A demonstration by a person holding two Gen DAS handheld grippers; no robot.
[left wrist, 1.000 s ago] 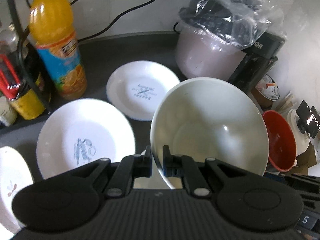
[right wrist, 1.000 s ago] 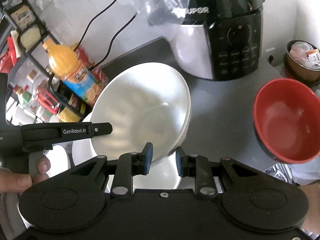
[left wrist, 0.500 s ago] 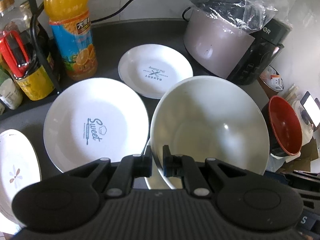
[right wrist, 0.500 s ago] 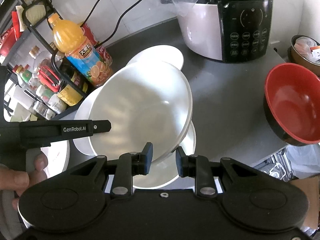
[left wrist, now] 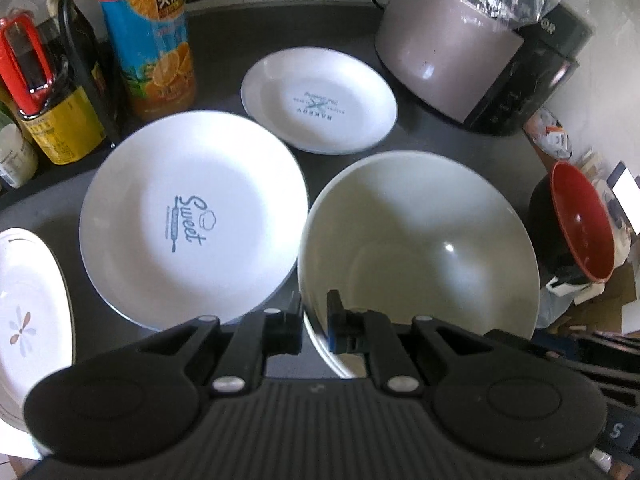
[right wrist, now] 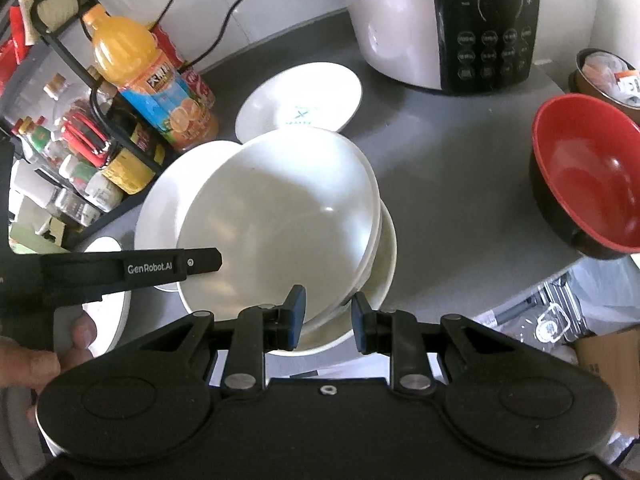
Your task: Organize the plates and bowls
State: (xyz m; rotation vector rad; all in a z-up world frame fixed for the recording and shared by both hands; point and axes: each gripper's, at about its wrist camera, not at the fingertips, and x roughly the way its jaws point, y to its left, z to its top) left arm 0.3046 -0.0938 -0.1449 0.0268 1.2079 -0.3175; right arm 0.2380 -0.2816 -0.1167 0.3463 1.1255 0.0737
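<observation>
Grey counter (left wrist: 460,136): our left gripper (left wrist: 314,312) clamps the white bowl (left wrist: 416,240) tilted over another bowl (right wrist: 376,280); our right gripper (right wrist: 326,316) opens around both rims.

1. The left gripper (left wrist: 314,312) points steeply down, its jaws pinched on the near rim of a white bowl (left wrist: 420,240).
2. The right gripper (right wrist: 326,312) also points steeply down; its jaws are opening, with bowl rims between them.
3. A hand (right wrist: 36,356) grips the left tool's handle.

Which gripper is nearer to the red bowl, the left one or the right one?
Right. The right gripper is beside the red bowl across bare counter, at the lower white bowl's rim. The left gripper grips the upper white bowl's far rim, farther away.
</observation>
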